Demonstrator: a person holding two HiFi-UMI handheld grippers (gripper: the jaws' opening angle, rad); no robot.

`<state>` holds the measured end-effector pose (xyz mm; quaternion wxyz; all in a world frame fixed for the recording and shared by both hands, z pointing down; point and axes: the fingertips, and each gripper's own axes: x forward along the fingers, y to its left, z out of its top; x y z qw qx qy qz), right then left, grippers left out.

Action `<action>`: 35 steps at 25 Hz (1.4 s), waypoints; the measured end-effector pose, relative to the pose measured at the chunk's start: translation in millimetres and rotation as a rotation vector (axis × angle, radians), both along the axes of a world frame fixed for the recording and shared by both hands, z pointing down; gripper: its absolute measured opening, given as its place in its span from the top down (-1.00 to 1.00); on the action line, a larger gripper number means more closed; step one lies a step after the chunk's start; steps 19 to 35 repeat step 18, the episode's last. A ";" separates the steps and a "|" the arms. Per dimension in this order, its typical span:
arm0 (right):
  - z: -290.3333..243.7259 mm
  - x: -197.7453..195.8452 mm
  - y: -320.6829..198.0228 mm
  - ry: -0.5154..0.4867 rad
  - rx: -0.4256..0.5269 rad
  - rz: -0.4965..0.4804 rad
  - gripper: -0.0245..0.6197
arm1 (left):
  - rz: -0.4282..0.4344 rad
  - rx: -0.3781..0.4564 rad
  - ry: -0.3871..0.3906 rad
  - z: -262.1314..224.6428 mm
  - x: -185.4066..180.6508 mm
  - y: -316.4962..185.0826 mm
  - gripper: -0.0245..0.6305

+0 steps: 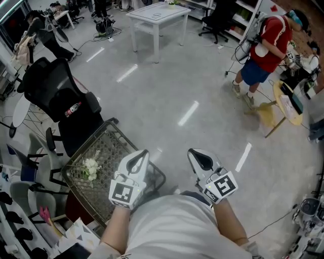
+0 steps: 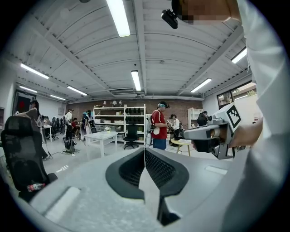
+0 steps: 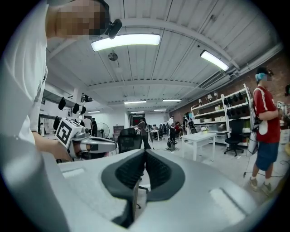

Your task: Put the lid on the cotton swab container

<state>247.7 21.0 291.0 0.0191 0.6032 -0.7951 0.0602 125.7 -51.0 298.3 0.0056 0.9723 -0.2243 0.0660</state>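
Note:
No cotton swab container or lid shows in any view. Both grippers are held close to the person's body, high above the grey floor. In the head view my left gripper (image 1: 145, 152) points forward over the corner of a wire basket, its jaws closed together with nothing between them. My right gripper (image 1: 191, 151) sits beside it to the right, also shut and empty. The left gripper view shows its dark pads meeting (image 2: 145, 150), with the right gripper (image 2: 188, 133) off to the side. In the right gripper view the pads also meet (image 3: 145, 152).
A wire mesh basket (image 1: 116, 132) with white flowers (image 1: 91, 168) stands below the left gripper. A black office chair (image 1: 56, 96) is at the left. A white table (image 1: 158, 15) stands far ahead. A person in a red shirt (image 1: 269, 44) stands at the right by a small wooden table (image 1: 284, 107).

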 end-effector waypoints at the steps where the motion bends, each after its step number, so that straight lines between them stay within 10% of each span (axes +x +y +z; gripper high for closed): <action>1: 0.8 0.5 0.1 -0.002 -0.001 0.003 0.91 | -0.002 -0.003 0.001 -0.2 -0.2 -0.1 0.90; 35: 10.5 2.9 -3.9 -0.014 -0.027 0.002 0.91 | -0.012 -0.015 -0.046 14.6 -7.5 -3.1 0.90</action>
